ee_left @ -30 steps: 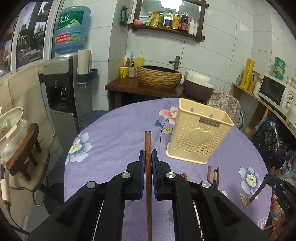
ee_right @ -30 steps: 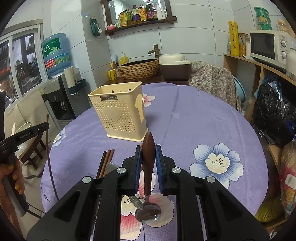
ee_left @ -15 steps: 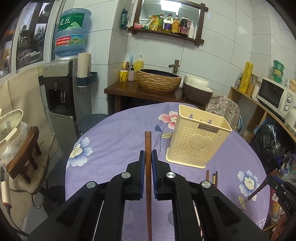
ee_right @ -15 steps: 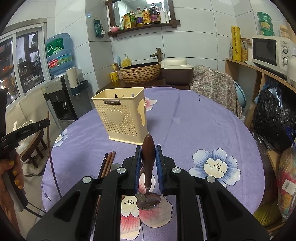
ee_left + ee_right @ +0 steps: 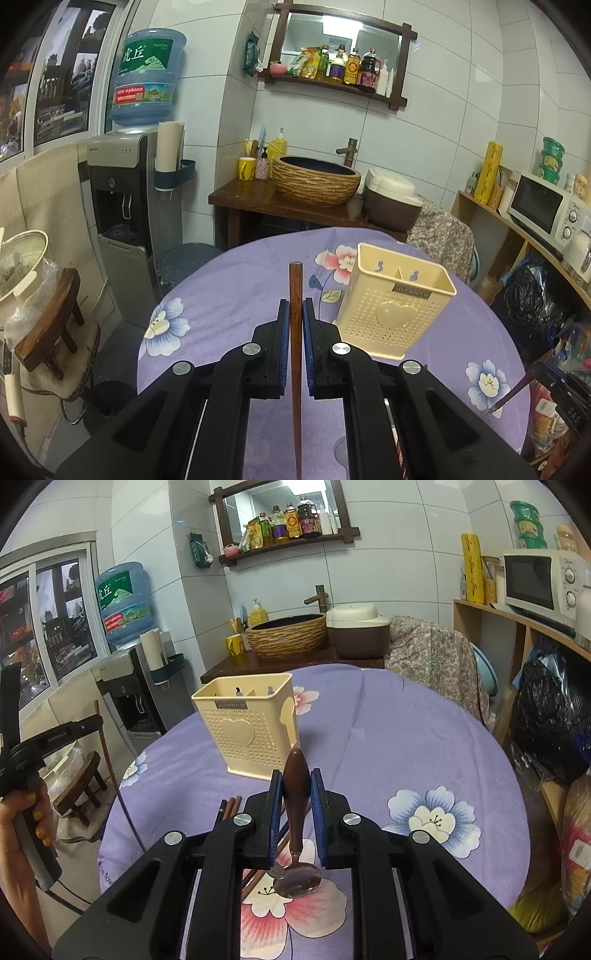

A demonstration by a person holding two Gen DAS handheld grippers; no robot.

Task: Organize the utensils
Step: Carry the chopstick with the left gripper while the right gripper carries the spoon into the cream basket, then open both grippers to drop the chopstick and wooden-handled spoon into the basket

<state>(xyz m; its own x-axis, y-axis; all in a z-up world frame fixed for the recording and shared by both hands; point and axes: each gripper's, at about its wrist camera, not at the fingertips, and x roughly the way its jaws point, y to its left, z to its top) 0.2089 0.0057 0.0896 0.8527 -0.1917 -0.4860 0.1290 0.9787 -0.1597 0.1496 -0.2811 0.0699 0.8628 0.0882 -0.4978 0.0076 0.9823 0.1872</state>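
Chopstick (image 5: 295,332) clamped in left gripper (image 5: 295,325), tip fwd; both lifted higher vs 1 s ago. Utensil holder (image 5: 395,314) now ahead-right, near. Right gripper (image 5: 296,794) shut on wooden-handled spoon (image 5: 296,786), raised too; holder (image 5: 247,727) ahead-left.

Dim indoor light, ceiling lamp glare in mirror (image 5: 341,31), fisheye-bent edges, sharp centre
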